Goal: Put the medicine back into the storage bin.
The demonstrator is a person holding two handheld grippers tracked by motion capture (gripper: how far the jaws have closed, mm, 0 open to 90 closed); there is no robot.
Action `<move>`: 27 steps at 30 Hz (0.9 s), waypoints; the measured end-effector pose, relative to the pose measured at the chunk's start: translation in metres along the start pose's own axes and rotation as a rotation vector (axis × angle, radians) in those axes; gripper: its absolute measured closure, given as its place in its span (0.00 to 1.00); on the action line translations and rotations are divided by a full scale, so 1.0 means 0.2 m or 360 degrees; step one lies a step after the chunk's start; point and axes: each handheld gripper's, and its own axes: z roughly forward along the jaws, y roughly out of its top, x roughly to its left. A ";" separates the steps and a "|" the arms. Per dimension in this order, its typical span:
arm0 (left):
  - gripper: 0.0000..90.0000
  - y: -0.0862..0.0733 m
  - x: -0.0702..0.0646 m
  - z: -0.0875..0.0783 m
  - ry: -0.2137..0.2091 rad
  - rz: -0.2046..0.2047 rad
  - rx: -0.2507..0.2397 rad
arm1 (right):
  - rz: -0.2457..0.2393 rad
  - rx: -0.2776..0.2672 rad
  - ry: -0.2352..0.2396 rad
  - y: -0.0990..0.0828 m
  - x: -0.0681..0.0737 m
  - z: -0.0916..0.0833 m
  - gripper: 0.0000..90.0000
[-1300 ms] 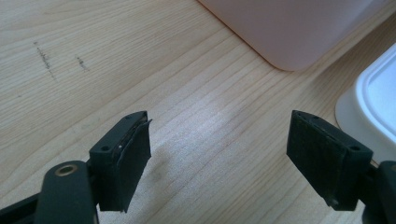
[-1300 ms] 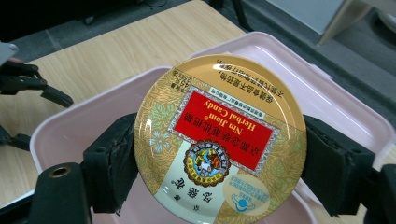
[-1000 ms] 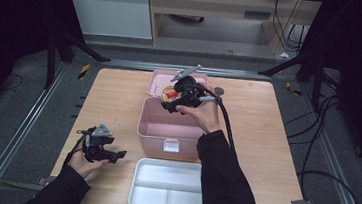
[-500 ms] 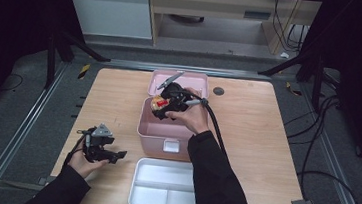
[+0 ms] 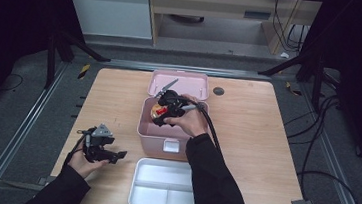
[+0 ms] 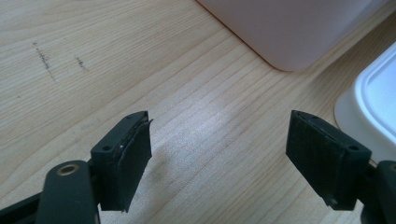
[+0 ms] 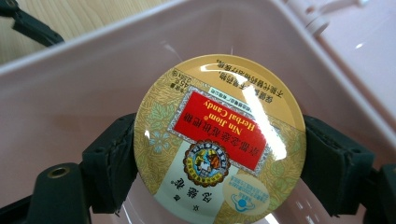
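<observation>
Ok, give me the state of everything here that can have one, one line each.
Pink plastic storage box: lid open, tilted back.
Round yellow candy tin: closed, gripped, inside the box.
Right tongs: shut on the tin.
Left tongs: open, empty, over the table.
White compartment tray: empty.

We stood in a lab-like recording room: a wooden table on dark carpet, metal floor rails, tripod legs, loose black cables, pale cabinets behind.

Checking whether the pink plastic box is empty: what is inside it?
Inside the pink plastic box, the right gripper holds a round yellow candy tin. Bare pink wall shows around it; the floor beneath the tin is covered.
</observation>
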 end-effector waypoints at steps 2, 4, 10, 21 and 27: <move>0.24 0.00 0.00 0.00 0.0000 0.0000 -0.0002 | 0.0000 0.0026 0.0003 -0.01 0.00 0.03 0.23; 0.24 0.00 0.00 0.00 0.0000 -0.0001 0.0000 | 0.0005 0.0035 0.0012 -0.02 0.00 0.04 0.23; 0.24 0.00 0.00 0.00 -0.0001 0.0009 0.0004 | 0.0026 0.0076 0.0024 -0.05 0.00 0.08 0.22; 0.24 0.00 0.00 0.00 -0.0005 0.0009 -0.0005 | 0.0033 -0.0006 0.0000 -0.04 0.01 0.02 0.21; 0.22 0.00 0.00 -0.01 -0.0036 0.0033 -0.0058 | 0.0039 -0.0189 -0.0043 -0.03 0.01 -0.16 0.23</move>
